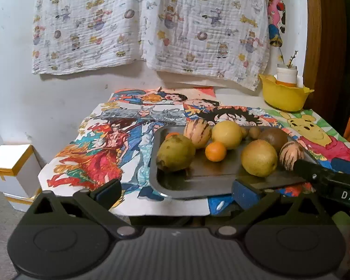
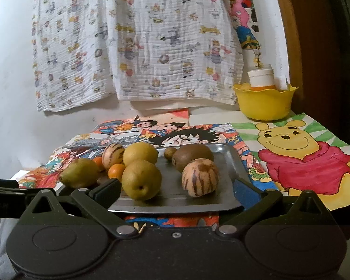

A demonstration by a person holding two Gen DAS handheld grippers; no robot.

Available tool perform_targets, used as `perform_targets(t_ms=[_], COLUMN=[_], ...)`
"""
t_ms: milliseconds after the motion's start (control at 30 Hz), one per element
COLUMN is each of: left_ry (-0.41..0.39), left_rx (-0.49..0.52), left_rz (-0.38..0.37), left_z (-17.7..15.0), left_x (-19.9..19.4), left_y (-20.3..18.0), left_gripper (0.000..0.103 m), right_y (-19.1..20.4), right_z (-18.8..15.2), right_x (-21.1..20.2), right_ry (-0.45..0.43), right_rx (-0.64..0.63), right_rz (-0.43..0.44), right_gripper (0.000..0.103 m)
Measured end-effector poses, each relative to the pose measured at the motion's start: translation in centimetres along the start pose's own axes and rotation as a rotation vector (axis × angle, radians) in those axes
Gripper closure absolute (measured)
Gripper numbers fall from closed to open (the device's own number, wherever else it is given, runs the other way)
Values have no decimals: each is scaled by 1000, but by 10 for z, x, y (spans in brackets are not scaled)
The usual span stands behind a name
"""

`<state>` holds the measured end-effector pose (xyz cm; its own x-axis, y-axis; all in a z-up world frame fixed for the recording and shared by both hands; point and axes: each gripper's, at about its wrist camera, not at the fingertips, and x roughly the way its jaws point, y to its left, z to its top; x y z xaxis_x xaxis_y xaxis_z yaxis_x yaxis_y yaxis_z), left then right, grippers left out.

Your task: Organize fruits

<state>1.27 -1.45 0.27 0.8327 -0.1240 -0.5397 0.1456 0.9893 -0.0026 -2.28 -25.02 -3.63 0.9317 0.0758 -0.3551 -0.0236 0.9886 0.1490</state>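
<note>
A metal tray [image 1: 198, 186] [image 2: 175, 206] holds several fruits: a green pear [image 1: 175, 152] [image 2: 79, 173], yellow round pears [image 1: 259, 158] [image 2: 141, 179], small oranges [image 1: 215, 151] [image 2: 116, 170], striped pepino melons [image 1: 197, 132] [image 2: 200, 177], a brown kiwi [image 1: 273, 137] [image 2: 192, 155]. My left gripper [image 1: 175, 190] is open and empty at the tray's near edge. My right gripper [image 2: 176, 190] is open and empty, its fingers either side of the tray's near edge. The right gripper's arm shows in the left wrist view [image 1: 326, 179].
A yellow bowl [image 1: 283, 94] [image 2: 264, 102] with a white jar stands at the back right. The table is covered with cartoon drawings [image 1: 100, 154] [image 2: 310, 161]. A printed cloth [image 1: 149, 23] hangs on the wall. White boxes [image 1: 11, 175] stand on the floor at left.
</note>
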Motion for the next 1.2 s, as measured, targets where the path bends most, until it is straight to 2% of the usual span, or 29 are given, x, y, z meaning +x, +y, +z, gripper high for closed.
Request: perform_targets(t_ms=[267,500,1200], left_ry=[26,50,55], left_rx=[-14,-64,-70], left_rz=[-9,-4,-1], left_z=[-5,-6,-8], left_x=[0,4,4], left_y=[6,14,16], left_gripper=[0,0,0], right_y=[7,11,14], right_z=[-1,-3,-5], right_x=[-8,-6,-5], right_ry=[0,38,53], right_rx=[-30,-32,-32], right_rz=[20,43,51], right_gripper=[1,1,1])
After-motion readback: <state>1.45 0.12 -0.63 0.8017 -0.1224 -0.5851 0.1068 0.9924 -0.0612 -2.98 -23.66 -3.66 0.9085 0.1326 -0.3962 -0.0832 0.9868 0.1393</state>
